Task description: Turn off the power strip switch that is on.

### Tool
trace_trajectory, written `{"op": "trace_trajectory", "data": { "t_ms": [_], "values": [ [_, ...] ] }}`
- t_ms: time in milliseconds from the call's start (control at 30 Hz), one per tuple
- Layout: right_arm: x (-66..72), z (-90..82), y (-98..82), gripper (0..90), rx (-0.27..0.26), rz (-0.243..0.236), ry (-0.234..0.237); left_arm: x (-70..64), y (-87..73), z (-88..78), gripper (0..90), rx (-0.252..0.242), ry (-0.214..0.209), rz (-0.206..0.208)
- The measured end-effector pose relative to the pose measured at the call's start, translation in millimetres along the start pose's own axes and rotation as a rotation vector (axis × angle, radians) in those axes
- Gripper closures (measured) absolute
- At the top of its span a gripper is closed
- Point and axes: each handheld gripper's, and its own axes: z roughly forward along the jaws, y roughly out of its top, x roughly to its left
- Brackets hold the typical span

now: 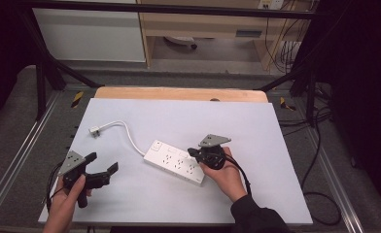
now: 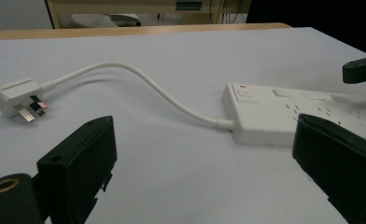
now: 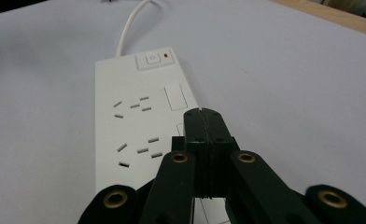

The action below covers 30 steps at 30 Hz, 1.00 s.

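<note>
Power strip (image 1: pixel 175 162), white rigid plastic, probably light and slick, lies mid-table; its springy cord (image 1: pixel 130 136) curls toward ten o'clock, ending at the plug (image 1: pixel 94 130). Right gripper (image 1: pixel 194 153), jaws closed on nothing, hovers over its four-o'clock end; left gripper (image 1: pixel 102 164) waits wide open at eight o'clock. Long edges offer the best hold.

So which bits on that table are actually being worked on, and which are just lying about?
Likely part of the job:
- white power strip, with the right tool shut, over it
- its cable and plug, unplugged on the sheet
- left tool, open, aimed at them

Just lying about:
- black cables on the floor
- wooden shelving behind the table
</note>
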Motion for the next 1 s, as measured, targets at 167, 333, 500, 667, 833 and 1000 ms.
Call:
{"op": "trace_trajectory", "data": {
  "t_ms": [167, 333, 500, 667, 833, 1000],
  "values": [
    [0.3, 2.2, -2.4, 90.0, 0.017, 0.001, -0.001, -0.2, 0.0, 0.0, 6.5, 0.0, -0.001, 0.0],
    [1.5, 4.4, -4.4, 90.0, 0.031, 0.001, -0.005, 0.0, 0.1, -0.3, 6.4, -0.001, -0.002, -0.002],
    [1.1, 5.4, -5.4, 90.0, 0.037, 0.001, -0.008, -0.1, 0.0, -0.1, 6.4, 0.001, -0.002, 0.0],
    [-0.9, 6.1, -7.0, 90.0, 0.041, 0.004, -0.016, 0.0, -0.1, 0.0, 6.4, 0.002, -0.003, 0.001],
    [-1.9, 6.7, -8.7, 90.0, 0.049, 0.01, -0.018, -0.3, -0.1, 0.1, 6.5, 0.003, -0.003, 0.001],
    [-1.5, 10.4, -9.8, 90.0, 0.05, 0.009, -0.017, -0.3, -0.1, 0.2, 6.5, 0.004, -0.003, 0.001]
  ]
}}
